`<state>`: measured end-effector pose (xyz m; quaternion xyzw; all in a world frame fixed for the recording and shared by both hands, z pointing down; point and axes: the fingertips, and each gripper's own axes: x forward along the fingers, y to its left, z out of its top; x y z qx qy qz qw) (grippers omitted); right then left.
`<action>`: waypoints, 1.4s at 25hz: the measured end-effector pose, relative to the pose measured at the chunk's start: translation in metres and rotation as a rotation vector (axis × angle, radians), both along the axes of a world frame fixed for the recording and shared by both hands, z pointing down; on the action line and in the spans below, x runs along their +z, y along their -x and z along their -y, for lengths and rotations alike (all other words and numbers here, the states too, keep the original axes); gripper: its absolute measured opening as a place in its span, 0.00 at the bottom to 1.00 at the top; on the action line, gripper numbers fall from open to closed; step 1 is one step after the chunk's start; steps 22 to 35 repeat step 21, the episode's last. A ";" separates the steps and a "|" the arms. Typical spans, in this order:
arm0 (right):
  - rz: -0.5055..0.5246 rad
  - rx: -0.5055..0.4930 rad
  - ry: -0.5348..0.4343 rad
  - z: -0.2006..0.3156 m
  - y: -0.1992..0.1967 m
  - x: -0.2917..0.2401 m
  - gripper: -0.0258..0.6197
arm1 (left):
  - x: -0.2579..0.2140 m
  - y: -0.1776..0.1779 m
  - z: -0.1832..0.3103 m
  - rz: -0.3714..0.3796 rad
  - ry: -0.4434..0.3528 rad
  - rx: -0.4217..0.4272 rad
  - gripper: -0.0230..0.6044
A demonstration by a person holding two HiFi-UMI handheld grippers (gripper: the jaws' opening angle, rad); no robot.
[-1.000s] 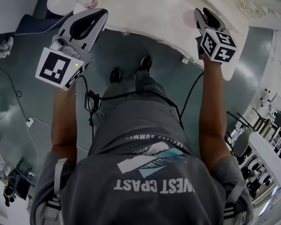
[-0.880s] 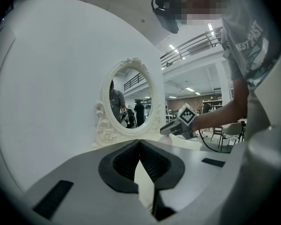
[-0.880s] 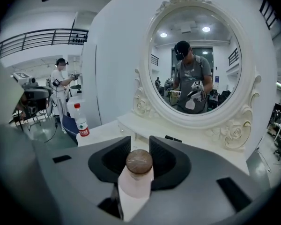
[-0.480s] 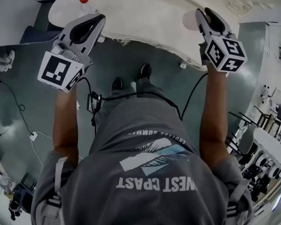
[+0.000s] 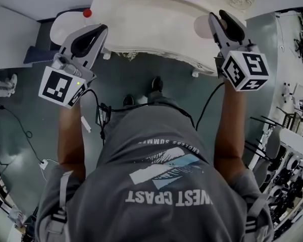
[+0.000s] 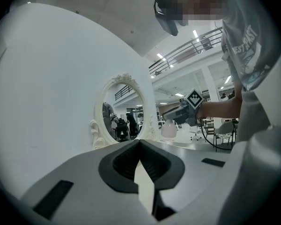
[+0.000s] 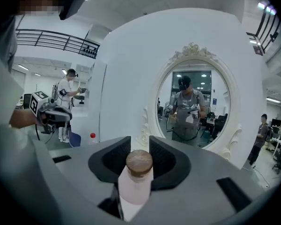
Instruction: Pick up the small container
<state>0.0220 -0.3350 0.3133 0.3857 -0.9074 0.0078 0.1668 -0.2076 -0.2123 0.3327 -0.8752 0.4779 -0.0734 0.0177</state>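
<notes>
Right hand-held gripper (image 7: 139, 146) raised higher, small container (image 7: 135, 189) clamped, nearly level

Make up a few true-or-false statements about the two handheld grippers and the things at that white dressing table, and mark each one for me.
1. The right gripper grips a small pale pink container. True.
2. The left gripper also holds a container. False: its jaws are together with nothing between them.
3. An oval mirror in an ornate white frame stands on the white dressing table. True.
4. The container has no lid. False: a round brown lid sits on its top.
</notes>
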 end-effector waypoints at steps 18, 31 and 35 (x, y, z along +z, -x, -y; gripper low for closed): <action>0.018 0.057 -0.099 -0.052 -0.034 -0.055 0.26 | -0.015 0.000 -0.028 0.019 -0.017 0.025 0.06; 0.019 0.056 -0.095 -0.055 -0.032 -0.054 0.26 | -0.014 0.003 -0.030 0.018 -0.015 0.023 0.06; 0.019 0.056 -0.095 -0.055 -0.032 -0.054 0.26 | -0.014 0.003 -0.030 0.018 -0.015 0.023 0.06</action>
